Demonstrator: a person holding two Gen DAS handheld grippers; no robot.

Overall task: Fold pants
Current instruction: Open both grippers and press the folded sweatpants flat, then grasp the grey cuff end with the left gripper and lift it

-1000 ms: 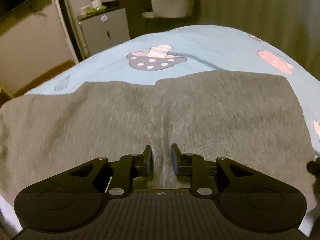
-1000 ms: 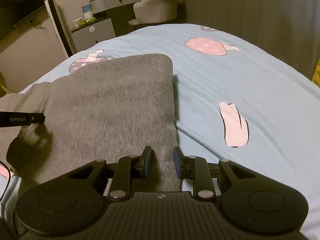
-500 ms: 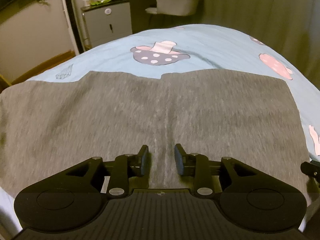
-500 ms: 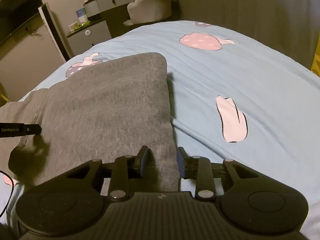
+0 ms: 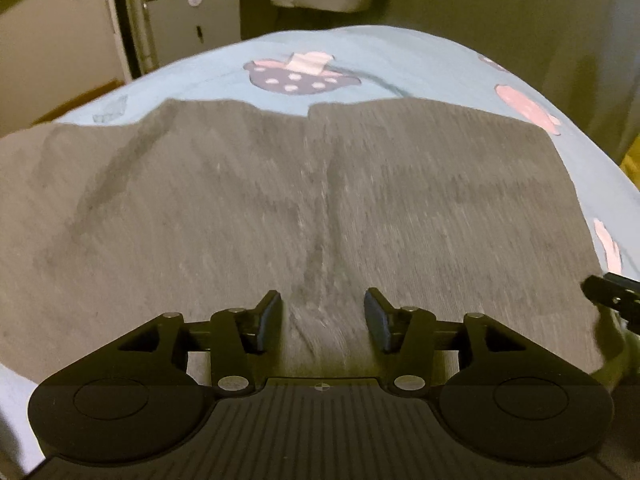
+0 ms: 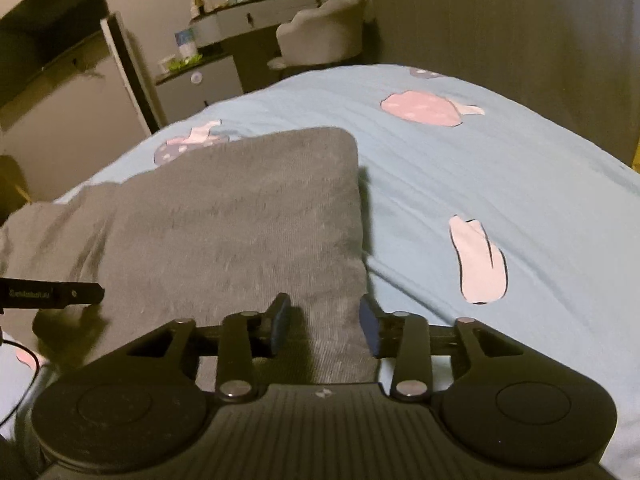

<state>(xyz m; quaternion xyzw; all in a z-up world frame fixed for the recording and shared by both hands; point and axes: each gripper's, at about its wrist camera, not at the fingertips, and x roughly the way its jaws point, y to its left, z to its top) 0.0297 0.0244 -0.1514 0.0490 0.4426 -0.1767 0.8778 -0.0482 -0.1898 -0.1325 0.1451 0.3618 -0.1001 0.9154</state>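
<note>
left gripper: jaws spread wide, gripping nothing; pants fabric lies in the gap between the fingers, not pinched.
right gripper: jaws also apart, nothing clamped; the right edge of the pants runs through the gap.
pants: grey, laid flat on the bed straight ahead of the left gripper, spanning well past it on both sides; centre seam runs away from the gap; far-left part is rumpled with a raised fold. In the right view the pants sit ahead and to the left, far corner rounded, right edge lifted enough to throw a shadow.
cross view: right gripper's tip shows at the far right of the left view, at the pants' edge; left gripper's tip shows at the far left of the right view, over the fabric.
bed sheet: light blue, pink and dark mushroom-like prints, mild creases; bare sheet ahead-right of the right gripper.
cabinet: small, grey, beyond the bed ahead-left of the left gripper.
chair: pale, padded, past the bed's far end.
dresser: behind the chair, bottles on top, details too small.
curtain: plain, ahead-right.
lighting: dim, left view blurred.
</note>
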